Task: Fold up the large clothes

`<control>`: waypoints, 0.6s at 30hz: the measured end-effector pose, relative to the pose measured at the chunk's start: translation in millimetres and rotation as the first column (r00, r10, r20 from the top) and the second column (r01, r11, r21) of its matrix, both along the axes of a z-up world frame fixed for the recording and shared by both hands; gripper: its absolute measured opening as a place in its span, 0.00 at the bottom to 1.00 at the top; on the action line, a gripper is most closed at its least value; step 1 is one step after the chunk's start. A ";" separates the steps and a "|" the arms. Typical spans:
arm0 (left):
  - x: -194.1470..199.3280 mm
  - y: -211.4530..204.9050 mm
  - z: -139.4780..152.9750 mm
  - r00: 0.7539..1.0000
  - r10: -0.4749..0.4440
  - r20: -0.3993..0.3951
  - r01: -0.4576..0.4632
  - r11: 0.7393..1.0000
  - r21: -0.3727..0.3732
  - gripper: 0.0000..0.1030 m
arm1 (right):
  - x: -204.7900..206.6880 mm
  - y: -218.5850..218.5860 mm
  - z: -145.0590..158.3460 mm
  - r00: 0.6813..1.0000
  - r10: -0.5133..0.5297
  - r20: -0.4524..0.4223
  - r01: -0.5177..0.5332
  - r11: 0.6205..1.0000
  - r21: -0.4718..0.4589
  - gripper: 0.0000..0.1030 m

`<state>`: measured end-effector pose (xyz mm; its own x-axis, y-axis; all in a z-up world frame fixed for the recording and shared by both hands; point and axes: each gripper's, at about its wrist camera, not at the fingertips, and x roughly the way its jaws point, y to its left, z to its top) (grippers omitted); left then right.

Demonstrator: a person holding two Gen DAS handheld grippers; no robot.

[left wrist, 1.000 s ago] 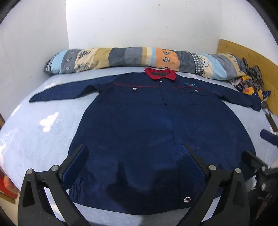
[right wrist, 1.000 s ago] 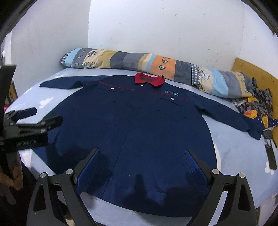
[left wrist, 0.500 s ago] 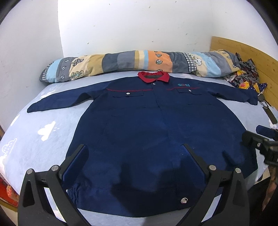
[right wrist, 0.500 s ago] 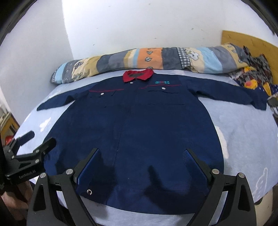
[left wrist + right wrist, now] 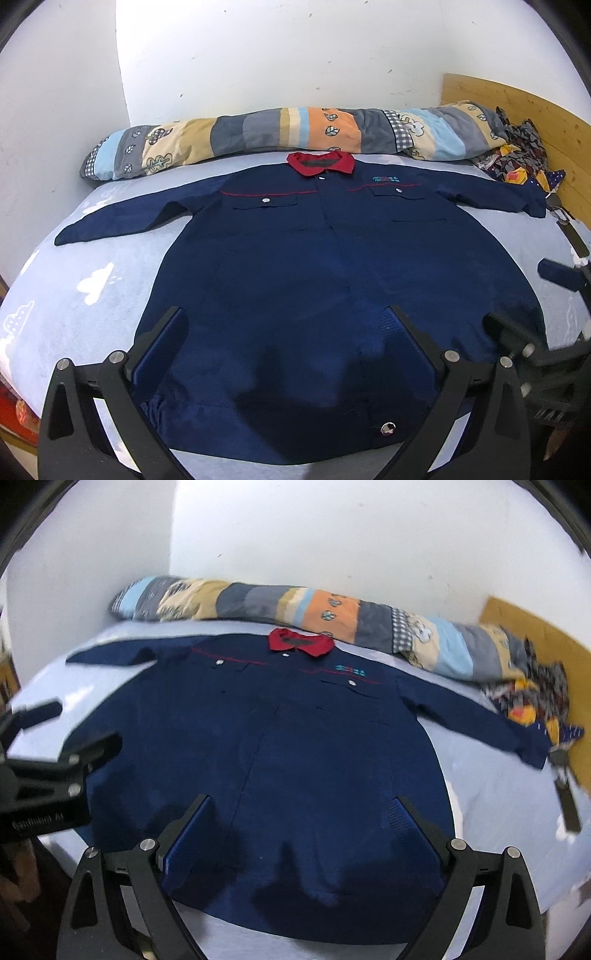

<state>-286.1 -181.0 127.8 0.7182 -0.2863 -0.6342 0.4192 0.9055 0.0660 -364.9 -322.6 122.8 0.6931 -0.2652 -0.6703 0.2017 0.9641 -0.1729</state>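
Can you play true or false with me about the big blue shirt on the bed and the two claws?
1. The blue shirt lies flat with both sleeves spread out. True.
2. Its collar is yellow. False: it is red.
3. The left claw is squeezing the shirt. False: it is open, holding nothing.
4. A long patchwork pillow lies beyond the collar, by the wall. True.
5. The right claw is open. True.
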 end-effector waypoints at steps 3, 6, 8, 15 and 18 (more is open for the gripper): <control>1.5 1.3 -0.9 1.000 0.008 -0.008 -0.008 1.000 -0.002 1.00 | 4.2 7.7 -4.1 1.000 0.005 -0.014 -0.005 1.000 -0.014 0.94; 1.5 0.9 -2.2 1.000 0.015 -0.008 -0.015 1.000 0.006 1.00 | 7.0 9.1 -5.8 1.000 -0.001 -0.019 0.001 1.000 -0.014 0.94; 1.7 0.9 -2.6 1.000 0.019 -0.006 -0.019 1.000 0.011 1.00 | 6.6 5.1 -5.9 1.000 -0.008 -0.017 0.008 1.000 -0.005 0.94; 2.7 2.1 -3.3 1.000 0.024 -0.007 -0.024 1.000 0.011 1.00 | 3.7 2.4 -7.3 1.000 -0.025 -0.017 0.025 1.000 0.000 0.94; 2.1 1.5 -3.7 1.000 0.025 -0.008 -0.024 1.000 0.008 1.00 | 3.3 2.2 -7.1 0.999 -0.030 -0.017 0.030 1.000 -0.005 0.94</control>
<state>-284.0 -179.5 124.1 0.7197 -0.2634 -0.6423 0.3975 0.9149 0.0702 -361.6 -320.4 115.6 0.6731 -0.2889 -0.6807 0.2270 0.9568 -0.1816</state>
